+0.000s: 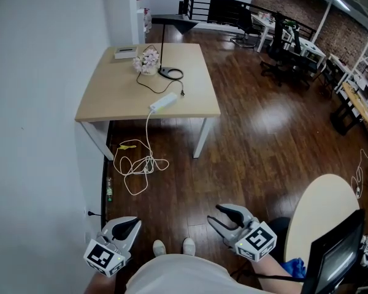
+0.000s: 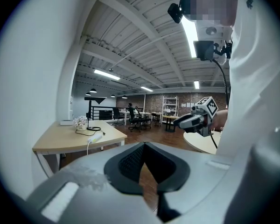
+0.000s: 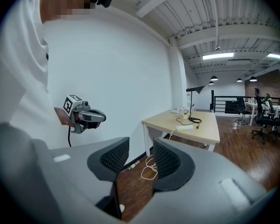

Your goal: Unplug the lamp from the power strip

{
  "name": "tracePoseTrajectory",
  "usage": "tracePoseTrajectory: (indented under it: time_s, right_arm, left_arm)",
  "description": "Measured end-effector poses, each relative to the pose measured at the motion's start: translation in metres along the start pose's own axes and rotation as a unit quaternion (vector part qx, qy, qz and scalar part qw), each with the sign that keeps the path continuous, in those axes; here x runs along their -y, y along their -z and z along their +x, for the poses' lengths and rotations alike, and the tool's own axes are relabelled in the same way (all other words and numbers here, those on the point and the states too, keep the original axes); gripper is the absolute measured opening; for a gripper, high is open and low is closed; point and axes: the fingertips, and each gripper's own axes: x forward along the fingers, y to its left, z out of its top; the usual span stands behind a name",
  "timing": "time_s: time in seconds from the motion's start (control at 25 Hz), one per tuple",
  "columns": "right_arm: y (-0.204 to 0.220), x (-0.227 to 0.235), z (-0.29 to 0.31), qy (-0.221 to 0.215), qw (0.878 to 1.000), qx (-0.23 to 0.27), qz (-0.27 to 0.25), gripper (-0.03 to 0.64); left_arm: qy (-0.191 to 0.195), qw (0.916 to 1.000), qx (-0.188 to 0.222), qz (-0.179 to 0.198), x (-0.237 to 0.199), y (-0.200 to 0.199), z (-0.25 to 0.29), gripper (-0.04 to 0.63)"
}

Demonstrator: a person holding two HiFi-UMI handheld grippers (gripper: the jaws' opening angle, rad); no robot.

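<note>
Stands well back from the wooden table point(image 1: 110, 97), with a broad stretch of bare wood floor point(image 1: 251, 146) in between. Holds the left gripper point(image 1: 134, 225) low beside the white wall point(image 1: 43, 133), clenched tip to tip on nothing, plain along its own view point(image 2: 144, 146). Holds the right gripper point(image 1: 214, 215) low just past the shoes point(image 1: 172, 247), released and empty, with floor showing through the gap in its own view point(image 3: 141, 143). Well apart from both: the black lamp point(image 1: 162, 45), upright near the table's back edge, base just beside a pot of flowers point(image 1: 148, 60) and near a flat white box point(image 1: 125, 52). Nearer the front edge, the white power strip point(image 1: 164, 101), lying slantwise, close to the rim but not over it. Between base and strip, a loose loop of black lamp cord point(image 1: 146, 86); cannot tell at this range if plugged in or not. Off the front edge and down to a loose tangle on the floor, the strip's white cable point(image 1: 141, 164). Hemmed on the left by the wall, on the right by the rim of a round table point(image 1: 322, 207); open floor straight ahead and along the wooden table's right side.
</note>
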Motion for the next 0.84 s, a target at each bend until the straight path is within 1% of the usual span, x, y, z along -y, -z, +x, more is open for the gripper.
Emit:
tracePoseTrajectory:
  time_s: [0.48, 0.84]
  right_arm:
    - [0.005, 0.006, 0.004, -0.012, 1.0, -0.004, -0.001, 0.161]
    - [0.016, 0.042, 0.003, -0.024, 1.0, -0.005, 0.001, 0.161]
  left_arm:
    - [0.004, 1.0, -0.006, -0.001, 0.0, 0.002, 0.018, 0.005]
    - [0.001, 0.9999, -0.016, 0.002, 0.0, 0.001, 0.06, 0.005]
